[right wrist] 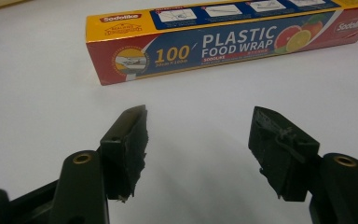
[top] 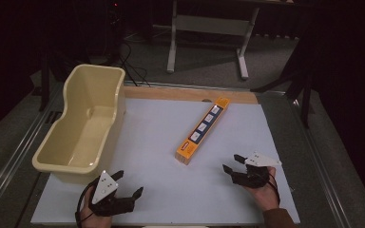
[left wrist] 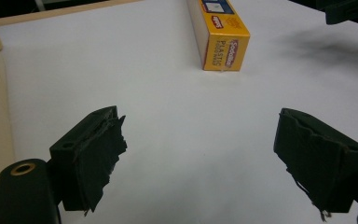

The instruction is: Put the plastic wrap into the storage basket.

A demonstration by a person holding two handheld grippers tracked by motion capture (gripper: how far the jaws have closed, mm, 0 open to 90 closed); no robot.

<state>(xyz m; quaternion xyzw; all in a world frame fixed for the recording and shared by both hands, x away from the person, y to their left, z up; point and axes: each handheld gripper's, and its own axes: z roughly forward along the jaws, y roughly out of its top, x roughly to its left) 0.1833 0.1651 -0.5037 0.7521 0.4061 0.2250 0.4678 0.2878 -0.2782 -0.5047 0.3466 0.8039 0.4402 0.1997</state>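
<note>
A white rectangular counter point(top: 171, 142) is carrying everything in the scene, seen from above with a person's hands entering from the near edge. A large cream plastic tub point(top: 83, 123) is sitting on the counter's left side, its open top facing up and its inside bare. A long, narrow orange-and-blue cardboard box of plastic food wrap point(top: 203, 129) is lying flat near the counter's middle, running diagonally from the far right towards the near centre, well apart from the tub. In the right gripper view, its long printed side point(right wrist: 228, 42) is lying across the frame just beyond the jaws. In the left gripper view, its orange end face point(left wrist: 226, 49) is pointing towards the camera, farther off. The left gripper point(top: 126, 186) is hovering at the near edge, just in front of the tub, jaws spread wide and holding nothing. The right gripper point(top: 233, 164) is sitting near the box's closer end, not touching it, jaws likewise apart and empty.
</note>
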